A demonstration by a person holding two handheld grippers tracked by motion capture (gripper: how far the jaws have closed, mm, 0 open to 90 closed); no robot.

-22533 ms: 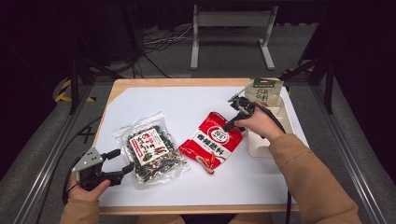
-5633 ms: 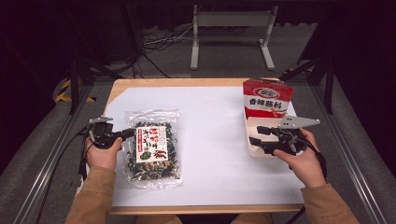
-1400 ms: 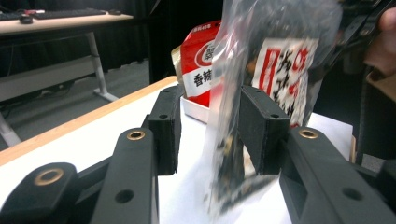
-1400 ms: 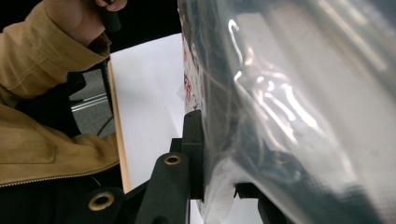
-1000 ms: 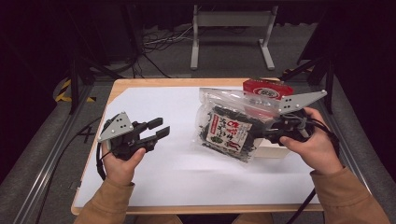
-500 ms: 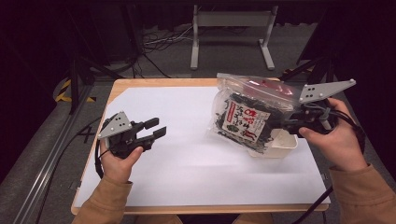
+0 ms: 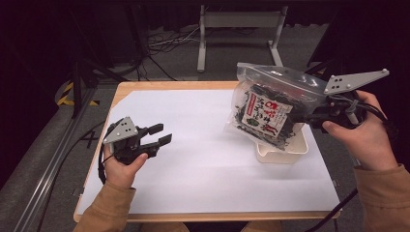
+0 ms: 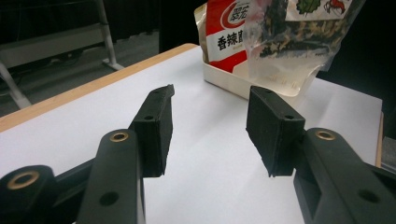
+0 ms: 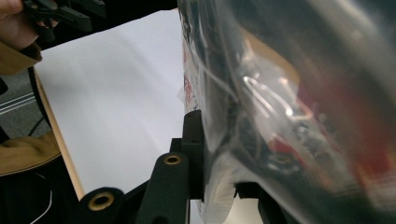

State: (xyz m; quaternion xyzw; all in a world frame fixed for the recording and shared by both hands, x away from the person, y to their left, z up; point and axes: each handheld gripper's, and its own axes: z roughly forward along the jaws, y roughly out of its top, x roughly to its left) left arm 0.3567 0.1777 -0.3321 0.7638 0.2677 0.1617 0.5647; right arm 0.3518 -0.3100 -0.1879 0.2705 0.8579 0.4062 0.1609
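A clear bag of dark dried seaweed (image 7: 270, 108) with a red and white label hangs tilted above the white tray (image 7: 283, 157) at the table's right. My right gripper (image 7: 302, 116) is shut on the bag's right edge. In the right gripper view the bag (image 9: 261, 93) covers one jaw of that gripper (image 9: 219, 158). My left gripper (image 7: 161, 134) hovers low over the left of the table. It is open, its jaws have just been opening, and nothing is between them (image 8: 211, 93). A red packet (image 8: 226, 32) stands in the tray (image 8: 224, 79) behind the bag.
A white sheet (image 7: 208, 159) covers the wooden table top. A metal stand (image 7: 239, 29) and cables lie on the dark floor beyond the far edge. A rail runs along the floor at the left (image 7: 53, 159).
The right gripper has lifted the seaweed bag up and to the right, over the tray. The left gripper's jaws stand a little wider; that hand has stayed in place.
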